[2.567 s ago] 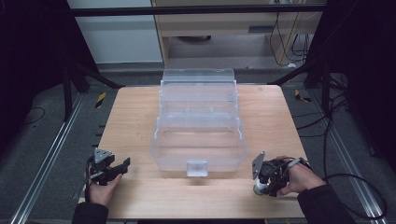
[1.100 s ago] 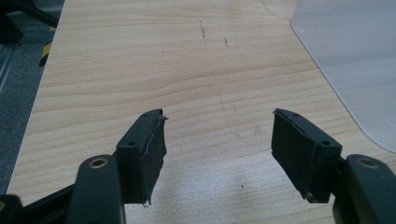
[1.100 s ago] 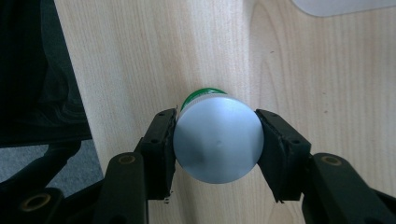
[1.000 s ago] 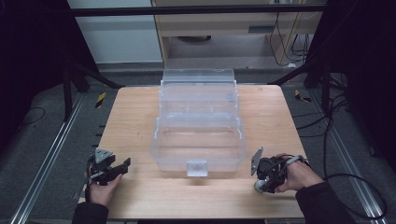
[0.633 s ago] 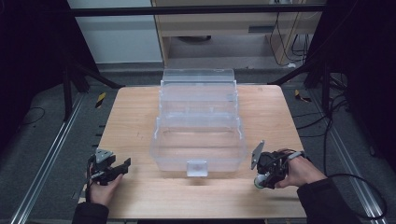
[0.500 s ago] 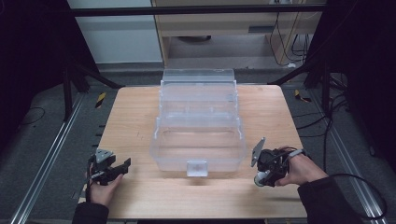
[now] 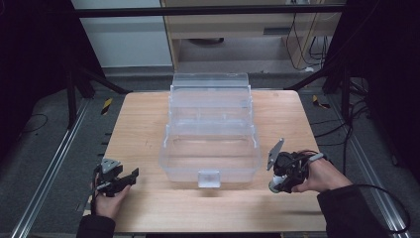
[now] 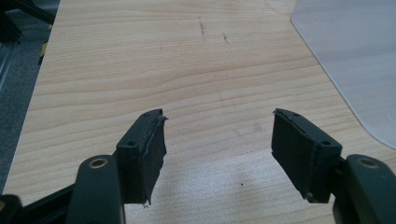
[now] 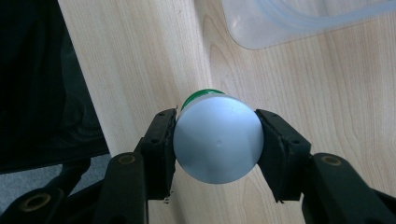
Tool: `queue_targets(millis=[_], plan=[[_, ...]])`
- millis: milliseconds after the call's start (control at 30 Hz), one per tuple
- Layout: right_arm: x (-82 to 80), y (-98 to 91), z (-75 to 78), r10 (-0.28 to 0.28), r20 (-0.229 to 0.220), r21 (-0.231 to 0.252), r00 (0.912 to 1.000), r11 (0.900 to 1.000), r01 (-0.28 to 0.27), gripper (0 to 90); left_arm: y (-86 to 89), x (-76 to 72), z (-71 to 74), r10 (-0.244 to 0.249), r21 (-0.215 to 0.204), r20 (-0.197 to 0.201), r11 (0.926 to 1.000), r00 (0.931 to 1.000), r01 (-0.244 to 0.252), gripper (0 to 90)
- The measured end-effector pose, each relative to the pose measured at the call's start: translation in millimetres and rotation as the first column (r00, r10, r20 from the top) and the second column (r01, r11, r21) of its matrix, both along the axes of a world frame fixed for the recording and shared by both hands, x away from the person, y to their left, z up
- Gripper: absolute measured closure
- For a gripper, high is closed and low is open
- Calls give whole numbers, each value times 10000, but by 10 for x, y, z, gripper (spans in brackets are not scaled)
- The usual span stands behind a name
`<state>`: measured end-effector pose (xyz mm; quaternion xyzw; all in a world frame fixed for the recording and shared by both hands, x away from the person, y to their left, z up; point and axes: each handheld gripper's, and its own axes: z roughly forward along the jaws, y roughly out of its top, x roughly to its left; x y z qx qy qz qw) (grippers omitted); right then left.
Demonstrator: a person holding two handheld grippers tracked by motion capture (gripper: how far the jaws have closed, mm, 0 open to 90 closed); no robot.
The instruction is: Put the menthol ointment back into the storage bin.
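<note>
High view is sitting overhead, looking forward and down at the whole desk [image 7: 148, 119]. Each gripper view is riding close above the wood, looking out along its own jaws. All three are sharing the desk and the clear plastic bin [image 7: 210, 134].

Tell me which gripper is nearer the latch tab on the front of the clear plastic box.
Right. The right gripper, shut on a silver can, sits just right of the latch tab; the open left gripper is farther off, at the table's left front.

Lab: alu frame [image 7: 42, 186], cables [image 7: 302, 34].
</note>
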<state>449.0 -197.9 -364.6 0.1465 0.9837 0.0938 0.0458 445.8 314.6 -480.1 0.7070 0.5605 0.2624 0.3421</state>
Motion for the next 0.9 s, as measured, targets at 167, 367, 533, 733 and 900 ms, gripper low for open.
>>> queue_targets(millis=[167,367,533,733,900], plan=[[16,-3,67,-46,22,7,10000,10000,46,505,1,2,-3,6,23,-19,10000,10000,-6,346],[34,23,185,-137,66,150,9999,9998,136,505,-2,5,-8,-18,4,-44,10000,10000,18,346],[50,41,257,-132,78,192,9999,9997,131,505,0,7,-10,-21,-7,-67,10000,10000,21,346],[80,65,355,-126,-25,320,9999,9994,127,505,-5,12,-17,-37,29,-125,10000,9999,38,346],[112,108,437,-57,-54,415,10000,9991,60,505,-4,11,-17,-35,24,-125,10000,9999,36,346]])
